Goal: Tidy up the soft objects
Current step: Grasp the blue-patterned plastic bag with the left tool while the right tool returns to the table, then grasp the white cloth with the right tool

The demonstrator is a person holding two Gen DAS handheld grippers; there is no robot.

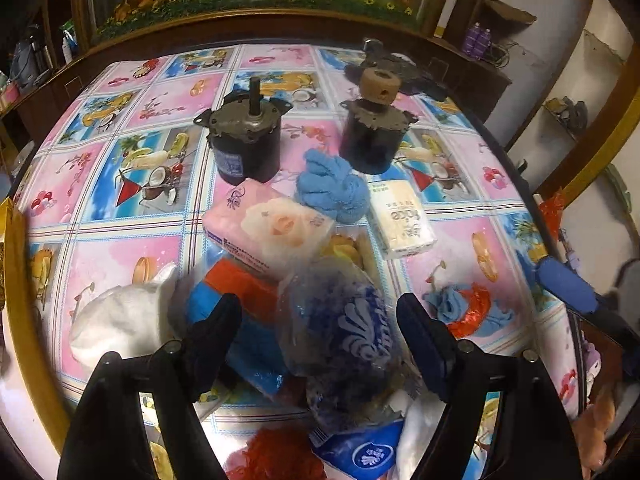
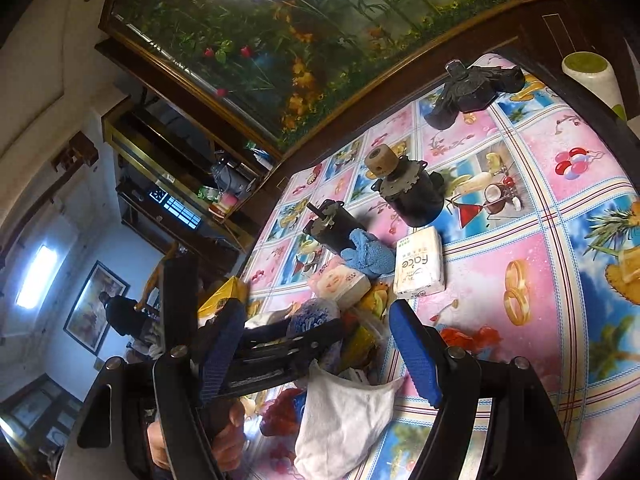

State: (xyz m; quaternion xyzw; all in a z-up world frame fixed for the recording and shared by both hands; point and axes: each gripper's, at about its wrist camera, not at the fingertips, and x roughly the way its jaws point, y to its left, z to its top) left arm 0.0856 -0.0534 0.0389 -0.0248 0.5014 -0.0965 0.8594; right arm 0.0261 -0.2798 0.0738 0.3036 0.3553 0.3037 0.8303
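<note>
The desk (image 1: pixel 120 256), spread with a bright fruit-and-flower oilcloth, carries a heap of soft things at its near edge and a small row already laid out further in, so the sorting looks to be partly done. In that row sit the pink tissue pack (image 1: pixel 268 226), the blue knotted cloth (image 1: pixel 332 192) and the white tissue pack (image 1: pixel 400 224), close together, with two dark motors (image 1: pixel 244 148) standing just behind them (hard things, no part of this job as I judge it). The step in hand appears to be the picking of the next item from the heap: the left hand-held gripper (image 1: pixel 320 340) hangs tilted down over the clear bag with blue print (image 1: pixel 340 320), its jaws spread on either side of the bag and not pressing it, as far as the left wrist view shows. A white cloth (image 1: pixel 120 328) lies just left of it. The right hand-held gripper (image 2: pixel 316 352) is spread too and holds nothing, with another white cloth (image 2: pixel 344 420) lying below it. Next, the left jaws would need to sink lower and close gently on the crinkly bag, which may slip.
</note>
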